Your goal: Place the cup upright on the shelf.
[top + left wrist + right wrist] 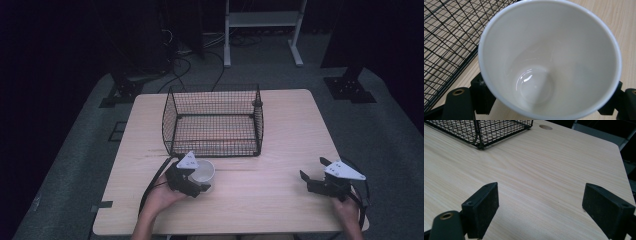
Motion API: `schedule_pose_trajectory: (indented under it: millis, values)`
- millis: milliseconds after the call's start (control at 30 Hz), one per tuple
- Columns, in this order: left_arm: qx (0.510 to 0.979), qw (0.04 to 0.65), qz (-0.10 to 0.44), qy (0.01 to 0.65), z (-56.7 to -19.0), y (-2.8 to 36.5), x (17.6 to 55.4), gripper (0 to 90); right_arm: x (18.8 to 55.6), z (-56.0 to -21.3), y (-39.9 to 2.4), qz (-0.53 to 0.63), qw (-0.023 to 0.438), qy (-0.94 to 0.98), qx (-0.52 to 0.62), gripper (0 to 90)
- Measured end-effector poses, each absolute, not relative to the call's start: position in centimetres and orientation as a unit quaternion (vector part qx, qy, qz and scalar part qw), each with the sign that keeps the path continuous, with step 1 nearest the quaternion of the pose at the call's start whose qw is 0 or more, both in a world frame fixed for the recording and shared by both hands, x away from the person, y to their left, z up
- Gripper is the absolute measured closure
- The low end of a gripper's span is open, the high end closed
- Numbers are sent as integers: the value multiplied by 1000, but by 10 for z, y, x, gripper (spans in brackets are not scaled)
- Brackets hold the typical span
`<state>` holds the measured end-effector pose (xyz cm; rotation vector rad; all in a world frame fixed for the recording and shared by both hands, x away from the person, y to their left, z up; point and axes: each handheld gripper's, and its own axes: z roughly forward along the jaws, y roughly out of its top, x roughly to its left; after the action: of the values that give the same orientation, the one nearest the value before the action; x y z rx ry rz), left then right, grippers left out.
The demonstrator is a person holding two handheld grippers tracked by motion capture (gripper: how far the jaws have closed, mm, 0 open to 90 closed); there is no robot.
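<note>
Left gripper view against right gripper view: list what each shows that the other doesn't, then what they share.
The left gripper view alone shows the white cup, seen from above into its bare inside, with the left gripper fingers on either side of it.

The right gripper view alone shows the right gripper fingers spread wide with nothing between them, a round hole in the tabletop and the table's far edge.

Both show the black wire basket and the light wooden table.

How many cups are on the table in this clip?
1. A single white cup stands near the table's front left, just before the wire basket, between the left gripper's jaws. The basket looks empty.
</note>
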<state>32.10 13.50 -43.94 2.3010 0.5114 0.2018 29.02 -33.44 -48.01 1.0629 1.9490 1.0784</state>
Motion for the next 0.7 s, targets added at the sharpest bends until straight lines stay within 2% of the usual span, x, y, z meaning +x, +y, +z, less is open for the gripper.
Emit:
schedule_pose_trajectory:
  millis: [700]
  values:
    - [895,407,74,168,-404,126,317,213,290,-480,-335,413,330,745,407,131]
